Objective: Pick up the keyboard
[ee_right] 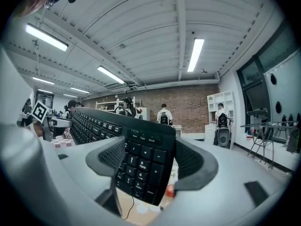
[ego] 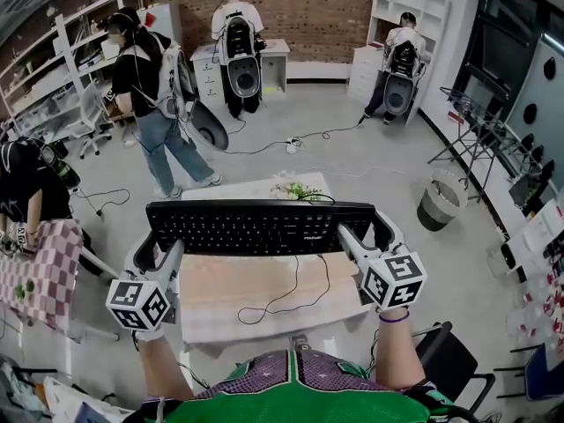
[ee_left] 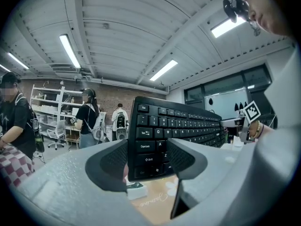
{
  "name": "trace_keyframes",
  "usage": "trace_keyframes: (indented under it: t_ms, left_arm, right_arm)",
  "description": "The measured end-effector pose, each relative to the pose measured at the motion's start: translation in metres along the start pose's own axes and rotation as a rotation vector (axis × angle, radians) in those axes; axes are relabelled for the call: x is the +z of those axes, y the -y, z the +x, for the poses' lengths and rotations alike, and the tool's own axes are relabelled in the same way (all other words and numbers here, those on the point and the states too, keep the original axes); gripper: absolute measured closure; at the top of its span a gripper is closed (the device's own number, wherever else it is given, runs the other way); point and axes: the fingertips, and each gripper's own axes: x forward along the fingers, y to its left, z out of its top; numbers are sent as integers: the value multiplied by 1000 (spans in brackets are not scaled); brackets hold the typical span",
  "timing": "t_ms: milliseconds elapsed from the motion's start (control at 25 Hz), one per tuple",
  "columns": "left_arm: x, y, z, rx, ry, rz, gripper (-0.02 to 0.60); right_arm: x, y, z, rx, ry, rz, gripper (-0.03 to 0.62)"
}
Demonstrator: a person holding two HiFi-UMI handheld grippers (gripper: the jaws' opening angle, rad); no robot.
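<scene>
Above table (ego: 220,302), black corded keyboard (ego: 256,227)

Lab with brick wall (ego: 326,7), shelving (ego: 423,7), backpack-wearing people (ego: 236,42)

Both arms out, each gripper closed on one end of the keyboard (ego: 256,227).
The left gripper (ego: 148,254) (ee_left: 148,159) was clamped on the left end, with one jaw on each side of it. The right gripper (ego: 377,238) (ee_right: 150,166) was clamped the same way on the right end. Both pointed away from the person, level with each other and well apart. The bare left forearm (ego: 163,368) and right forearm (ego: 397,359) reached forward from the body. The right wrist wore a purple band (ego: 394,317).
</scene>
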Motion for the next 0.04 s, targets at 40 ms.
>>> trace_keyframes:
  t_ms: [40]
  left_arm:
    - [1, 1, 0, -2, 1, 0, 313]
  right_arm:
    - [0, 1, -1, -2, -1, 1, 278]
